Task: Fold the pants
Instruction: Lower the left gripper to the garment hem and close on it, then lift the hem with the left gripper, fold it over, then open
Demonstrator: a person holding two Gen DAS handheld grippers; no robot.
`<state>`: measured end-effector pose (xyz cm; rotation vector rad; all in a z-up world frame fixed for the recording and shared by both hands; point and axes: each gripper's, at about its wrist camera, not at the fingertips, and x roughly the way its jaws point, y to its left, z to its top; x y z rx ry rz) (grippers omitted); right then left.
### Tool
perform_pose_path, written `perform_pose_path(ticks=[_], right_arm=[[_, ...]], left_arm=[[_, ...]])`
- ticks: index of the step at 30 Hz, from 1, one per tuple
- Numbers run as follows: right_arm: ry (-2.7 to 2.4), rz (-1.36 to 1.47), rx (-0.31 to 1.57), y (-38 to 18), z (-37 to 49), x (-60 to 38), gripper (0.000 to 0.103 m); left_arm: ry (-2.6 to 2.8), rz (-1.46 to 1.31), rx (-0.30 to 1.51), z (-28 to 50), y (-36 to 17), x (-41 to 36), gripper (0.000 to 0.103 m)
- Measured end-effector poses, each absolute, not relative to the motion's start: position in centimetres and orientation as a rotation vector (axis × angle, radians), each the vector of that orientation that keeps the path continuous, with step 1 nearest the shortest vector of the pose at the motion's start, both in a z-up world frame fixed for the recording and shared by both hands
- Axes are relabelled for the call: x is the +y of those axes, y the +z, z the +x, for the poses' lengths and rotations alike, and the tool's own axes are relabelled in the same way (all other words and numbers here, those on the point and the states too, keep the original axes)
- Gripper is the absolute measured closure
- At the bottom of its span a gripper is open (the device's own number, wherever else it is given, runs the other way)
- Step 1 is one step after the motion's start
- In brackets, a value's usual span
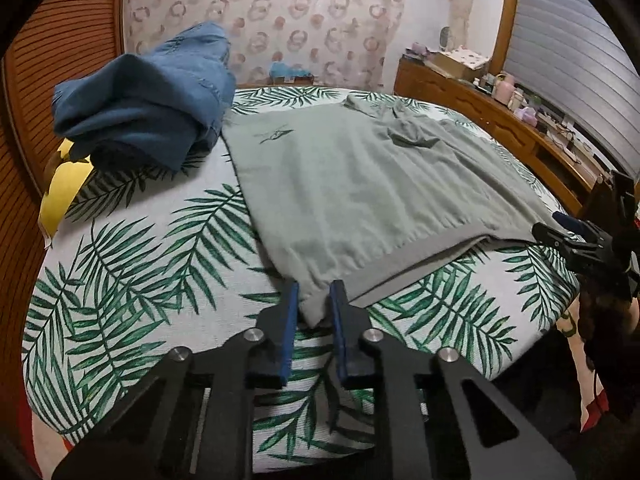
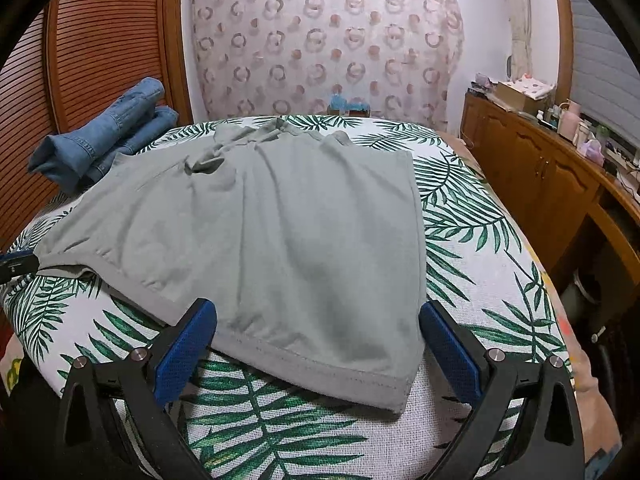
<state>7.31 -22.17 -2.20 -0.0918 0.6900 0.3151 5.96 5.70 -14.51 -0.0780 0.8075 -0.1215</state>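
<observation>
Grey pants [image 1: 360,184] lie spread flat on a bed with a palm-leaf cover [image 1: 140,260]. My left gripper [image 1: 316,286] is shut on the pants' near corner, and a pinch of grey cloth stands up between its blue pads. In the right wrist view the pants [image 2: 300,220] reach toward me with a stitched hem in front. My right gripper [image 2: 316,306] is open wide, one blue pad on each side of that hem, neither pressing the cloth. The left gripper's tip [image 2: 16,264] shows at the far left edge, at the other corner.
A pile of folded blue jeans [image 1: 152,96] sits at the bed's back left, touching the grey pants. A yellow object [image 1: 60,196] lies by the left edge. A wooden cabinet [image 2: 540,176] with clutter on top runs along the right. A slatted wooden door [image 2: 100,40] stands on the left.
</observation>
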Motion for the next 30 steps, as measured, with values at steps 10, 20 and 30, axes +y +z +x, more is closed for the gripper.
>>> perform_pose_path(ticks=[10, 20, 30], right_arm=[[0.322, -0.083, 0.697, -2.9, 9.7, -22.1, 0.003], [0.329, -0.088, 0.705, -2.0, 9.6, -22.8, 0.038], [0.288, -0.069, 0.705, -2.1, 9.4, -24.1, 0.056]], left_arm=[[-0.193, -0.094, 0.734, 6.7, -11.5, 5.1, 0.098], [-0.33, -0.032, 0.691, 8.7, -8.2, 0.1, 0.098], [-0.504, 0.026, 0.675, 10.0, -5.4, -6.7, 0.098]])
